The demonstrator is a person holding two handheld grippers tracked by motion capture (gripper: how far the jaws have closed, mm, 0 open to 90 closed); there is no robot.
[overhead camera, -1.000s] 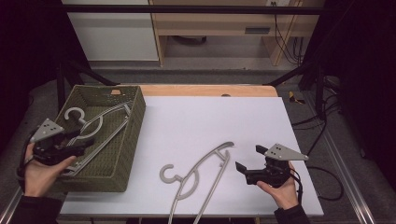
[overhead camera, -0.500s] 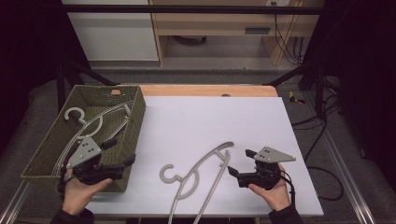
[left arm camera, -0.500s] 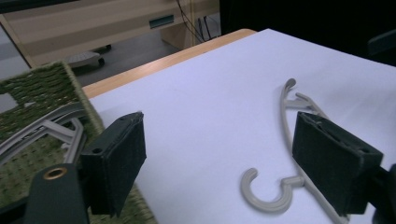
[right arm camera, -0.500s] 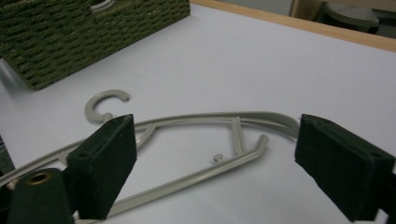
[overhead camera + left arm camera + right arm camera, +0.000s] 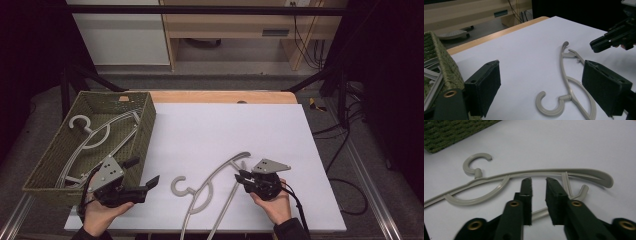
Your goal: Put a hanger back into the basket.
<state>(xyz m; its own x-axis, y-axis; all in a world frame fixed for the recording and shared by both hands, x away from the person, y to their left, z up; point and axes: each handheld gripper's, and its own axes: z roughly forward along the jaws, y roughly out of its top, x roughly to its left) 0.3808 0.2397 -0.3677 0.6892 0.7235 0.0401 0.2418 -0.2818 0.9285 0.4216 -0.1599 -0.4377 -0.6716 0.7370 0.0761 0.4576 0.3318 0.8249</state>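
Note:
A grey plastic hanger (image 5: 220, 167) lies flat on the white table (image 5: 225, 125), its hook toward the front left. My right gripper (image 5: 240, 176) sits at the hanger's right end. In the right gripper view its jaws (image 5: 539, 181) have just been closing to a narrow slit. The hanger's (image 5: 544, 173) thin lower bar crosses under that slit, and nothing is pinched. My left gripper (image 5: 145, 171) hovers by the near right corner of the green woven basket (image 5: 142, 130). Its jaws (image 5: 541, 75) have just been opening and stand wide with nothing between them. The hanger (image 5: 565, 75) lies farther ahead.
More grey hangers (image 5: 90, 135) lie inside the basket at the table's left. The right gripper (image 5: 599, 45) shows at the far right of the left gripper view. A wooden strip (image 5: 220, 96) borders the table's back edge. Cables (image 5: 345, 130) trail on the floor at the right.
My left gripper came out of the basket to the table's front beside it, and its jaws widened. My right gripper shifted left to the hanger's end, and its jaws closed.

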